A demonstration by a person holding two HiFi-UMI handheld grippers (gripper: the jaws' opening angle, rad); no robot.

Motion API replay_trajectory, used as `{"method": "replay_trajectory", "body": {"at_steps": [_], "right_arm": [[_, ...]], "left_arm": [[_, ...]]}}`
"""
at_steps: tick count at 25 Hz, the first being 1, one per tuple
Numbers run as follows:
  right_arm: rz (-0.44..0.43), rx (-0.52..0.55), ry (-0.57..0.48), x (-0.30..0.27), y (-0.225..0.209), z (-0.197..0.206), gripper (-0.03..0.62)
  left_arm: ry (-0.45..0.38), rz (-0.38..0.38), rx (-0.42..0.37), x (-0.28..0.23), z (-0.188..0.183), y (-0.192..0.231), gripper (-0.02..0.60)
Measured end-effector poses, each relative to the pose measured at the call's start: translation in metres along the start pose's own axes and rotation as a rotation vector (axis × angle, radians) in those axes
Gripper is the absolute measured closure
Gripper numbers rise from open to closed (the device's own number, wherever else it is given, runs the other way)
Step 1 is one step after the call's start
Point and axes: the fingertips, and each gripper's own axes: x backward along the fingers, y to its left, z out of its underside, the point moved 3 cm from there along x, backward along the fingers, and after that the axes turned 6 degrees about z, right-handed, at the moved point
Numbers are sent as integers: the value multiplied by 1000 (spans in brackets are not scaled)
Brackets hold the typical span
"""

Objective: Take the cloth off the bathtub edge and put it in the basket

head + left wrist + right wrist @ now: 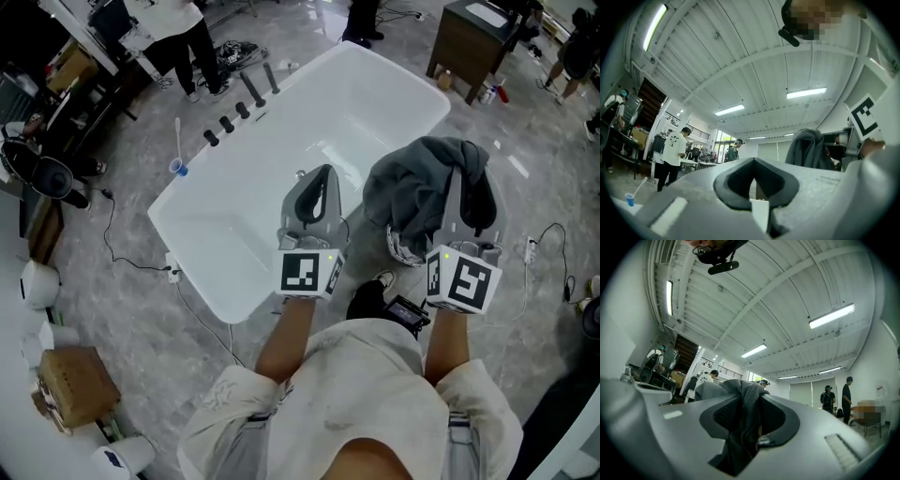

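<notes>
Head view: one bathtub [234, 225] and one grey cloth [412, 187], bunched in my right tongs [466, 202] by the tub's rim and hiding their tips. Left gripper view: my left tongs [754, 187] are pinched together, empty. Right gripper view: the jaws are narrow, clamped on the cloth, with its lower end cut off.

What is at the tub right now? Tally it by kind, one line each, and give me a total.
White glossy bathtub: 1
Grey crumpled cloth: 1
Dark cylindrical fittings on the tub rim: 5
Grey handheld tools, left gripper and right gripper: 2
Total: 9
</notes>
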Motion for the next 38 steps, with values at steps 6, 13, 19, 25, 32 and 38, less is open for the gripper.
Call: {"method": "replay_trajectory", "body": {"at_steps": [6, 13, 19, 25, 32, 38], "right_arm": [[127, 35, 36, -11, -52, 16, 484], [236, 51, 104, -15, -100, 44, 484], [284, 49, 155, -30, -136, 73, 483], [309, 22, 176, -48, -170, 90, 484], [329, 28, 186, -70, -177, 95, 483], [378, 41, 202, -84, -181, 96, 482]], "left_arm": [[17, 116, 32, -54, 18, -29, 581], [36, 251, 69, -108, 39, -66, 581], [31, 355, 89, -168, 56, -98, 581], [30, 439, 101, -223, 68, -131, 581], [19, 514, 122, -270, 72, -148, 581], [16, 578, 128, -298, 71, -154, 581]]}}
